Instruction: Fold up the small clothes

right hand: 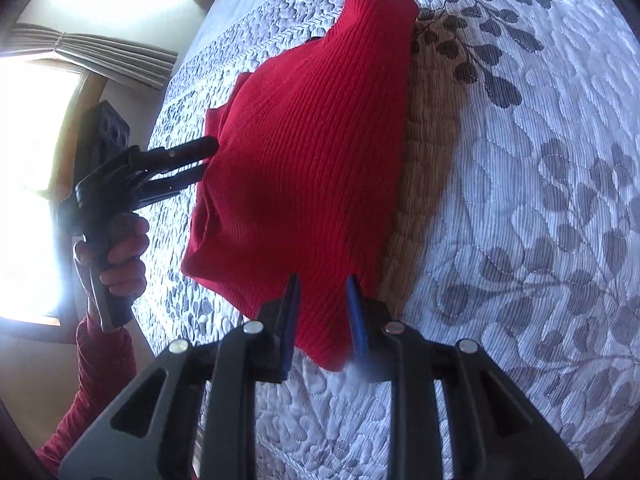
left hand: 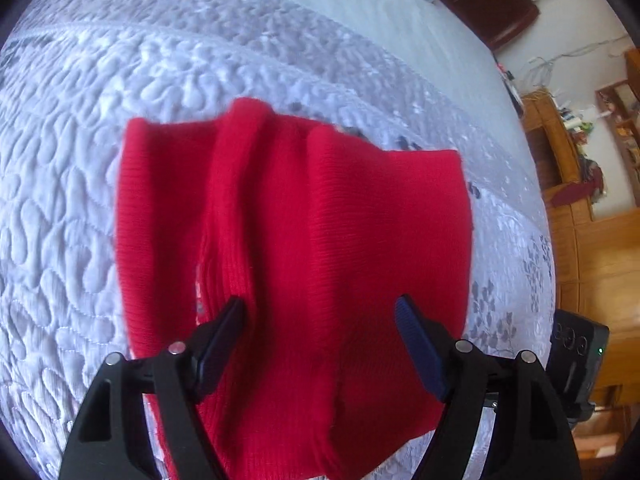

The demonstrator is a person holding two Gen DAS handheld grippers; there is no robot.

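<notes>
A bedroom in a home is showing here; a quilted bed (left hand: 120, 92) is filling the view; wooden shelves (left hand: 616, 120) and a curtained window (right hand: 44, 184) are standing around.

Bright red ribbed knit garment (right hand: 304, 160), plain all over, no print. Beneath it, pale lavender-white quilted bedspread (left hand: 100, 128) stitched in pebble-like loops, with grey leaf-and-vine motifs (right hand: 560, 208) across one side. Black tongs with dark blue ridged pads (left hand: 420, 344). Dark red sleeve (right hand: 92, 384). Warm honey-brown wooden cabinets (left hand: 592, 256) at the room's edge.
</notes>
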